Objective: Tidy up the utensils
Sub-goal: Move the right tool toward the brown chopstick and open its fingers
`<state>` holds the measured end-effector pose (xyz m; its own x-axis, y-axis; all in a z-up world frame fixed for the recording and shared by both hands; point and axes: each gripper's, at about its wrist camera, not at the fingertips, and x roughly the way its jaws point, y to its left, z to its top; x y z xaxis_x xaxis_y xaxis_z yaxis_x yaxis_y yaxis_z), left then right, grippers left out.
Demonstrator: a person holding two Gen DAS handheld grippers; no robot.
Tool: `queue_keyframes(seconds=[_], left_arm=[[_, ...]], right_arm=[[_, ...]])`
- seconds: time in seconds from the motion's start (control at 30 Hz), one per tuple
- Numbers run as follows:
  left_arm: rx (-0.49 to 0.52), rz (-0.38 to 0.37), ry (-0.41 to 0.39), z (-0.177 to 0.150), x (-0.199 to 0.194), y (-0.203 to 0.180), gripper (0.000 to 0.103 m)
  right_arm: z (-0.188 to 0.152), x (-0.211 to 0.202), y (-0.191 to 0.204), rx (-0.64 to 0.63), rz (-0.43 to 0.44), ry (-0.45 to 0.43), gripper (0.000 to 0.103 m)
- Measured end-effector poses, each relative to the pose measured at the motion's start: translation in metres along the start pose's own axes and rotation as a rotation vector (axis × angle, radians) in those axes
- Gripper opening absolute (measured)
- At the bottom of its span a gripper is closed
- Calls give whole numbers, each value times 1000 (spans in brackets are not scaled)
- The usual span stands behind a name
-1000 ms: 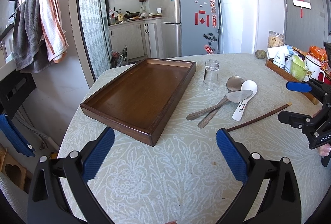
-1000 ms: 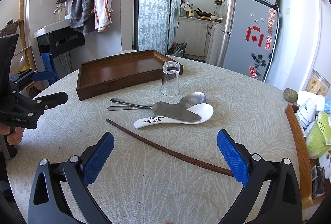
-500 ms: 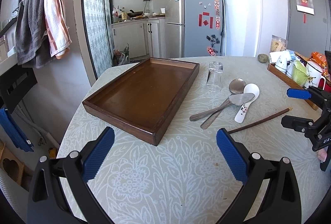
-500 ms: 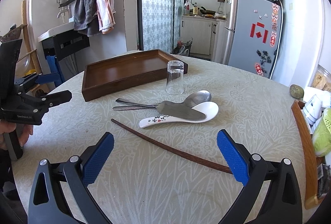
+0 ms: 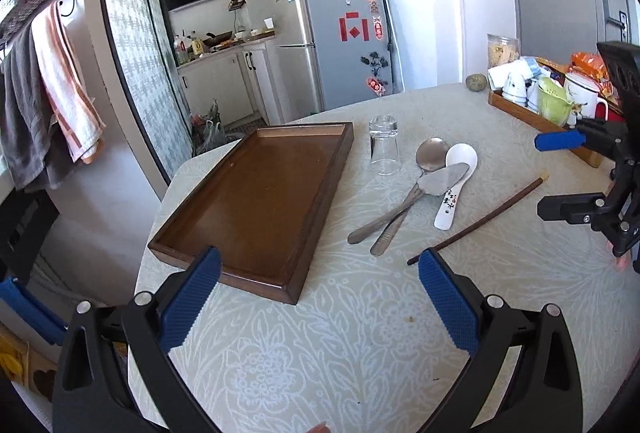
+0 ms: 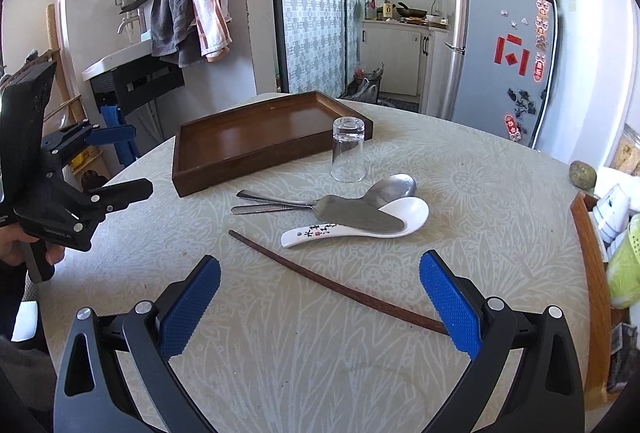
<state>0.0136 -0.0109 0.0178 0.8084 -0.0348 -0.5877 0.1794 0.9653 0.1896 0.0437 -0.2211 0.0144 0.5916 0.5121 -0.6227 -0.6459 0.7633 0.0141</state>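
Observation:
An empty brown wooden tray [image 5: 256, 193] [image 6: 256, 137] lies on the round table. Beside it an upturned glass [image 5: 383, 145] [image 6: 348, 149] stands. A metal spoon [image 5: 430, 155] [image 6: 392, 187], a metal spatula [image 5: 444, 177] [image 6: 356, 215] and a white ceramic spoon [image 5: 456, 189] [image 6: 360, 229] lie in a pile. One brown chopstick [image 5: 480, 219] [image 6: 332, 285] lies nearer the right gripper. My left gripper [image 5: 316, 297] [image 6: 128, 161] is open above the tray's near corner. My right gripper [image 6: 318, 297] [image 5: 556, 171] is open above the chopstick, holding nothing.
A second wooden tray [image 5: 516, 109] [image 6: 592, 253] with cups, a green strainer and snack packs sits at the table's right side. A small stone [image 5: 476, 81] [image 6: 582, 173] lies near it. A fridge [image 5: 340, 33] and kitchen counter stand behind the table.
Both views have shifted slightly. The left gripper has pulled back and tilted a little, so the tray looks farther. Both grippers stay open; the utensils have not moved.

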Motion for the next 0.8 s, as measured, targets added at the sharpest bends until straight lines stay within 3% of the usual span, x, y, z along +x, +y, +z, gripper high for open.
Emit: queue_keyframes(seconds=[0.2, 0.33, 0.5, 0.63, 0.8], left_arm=[[89, -112, 18, 14, 15, -6, 100], [132, -126, 23, 23, 28, -12, 100], [229, -133, 45, 26, 44, -28, 100], [233, -260, 86, 28, 58, -34, 100], [261, -409, 95, 31, 66, -46, 100]], right_arm=[[23, 6, 3, -126, 59, 102, 100], [35, 17, -10, -168, 74, 152, 100], [43, 20, -35, -180, 92, 136, 100], [34, 16, -43, -258, 98, 137, 100], [15, 15, -48, -283, 191, 206, 100]])
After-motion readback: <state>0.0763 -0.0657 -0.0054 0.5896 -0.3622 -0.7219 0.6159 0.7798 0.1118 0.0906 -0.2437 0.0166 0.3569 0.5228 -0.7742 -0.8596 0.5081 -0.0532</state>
